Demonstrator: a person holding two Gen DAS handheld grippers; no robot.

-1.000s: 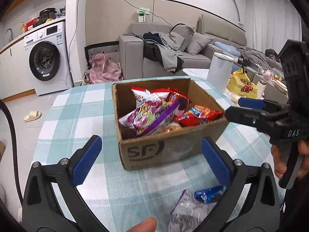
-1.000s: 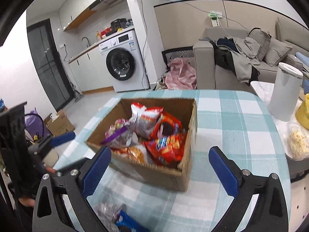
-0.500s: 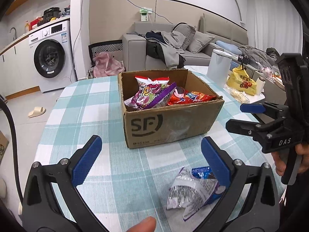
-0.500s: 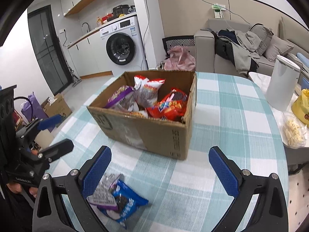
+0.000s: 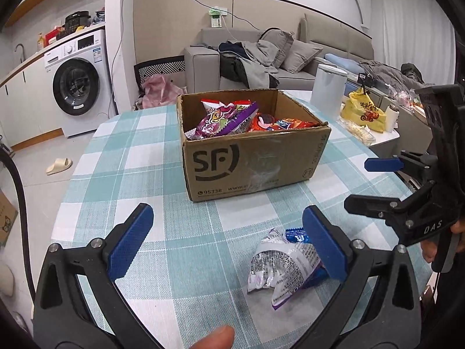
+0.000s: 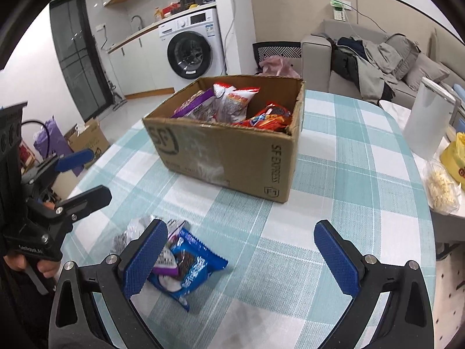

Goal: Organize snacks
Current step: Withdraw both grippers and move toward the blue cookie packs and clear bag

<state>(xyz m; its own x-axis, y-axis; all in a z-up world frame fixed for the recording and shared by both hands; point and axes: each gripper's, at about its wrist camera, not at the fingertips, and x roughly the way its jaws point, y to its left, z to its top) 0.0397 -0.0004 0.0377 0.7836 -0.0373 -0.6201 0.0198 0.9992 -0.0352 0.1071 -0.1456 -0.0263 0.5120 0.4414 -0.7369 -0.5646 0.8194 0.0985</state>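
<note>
We pull both grippers back from cardboard box; left gripper and right gripper gape empty. Loose snack packets on table now in reach, next pick.

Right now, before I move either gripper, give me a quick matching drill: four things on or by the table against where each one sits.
Things:
1. cardboard box
2. blue cookie packet
3. purple snack bag
4. white canister

Places:
A. inside the box
B. middle of the checked tablecloth
C. loose on the cloth, near side of the box
D. beyond the table's right edge

Pairs: 1-B, 2-C, 3-A, 4-D
</note>
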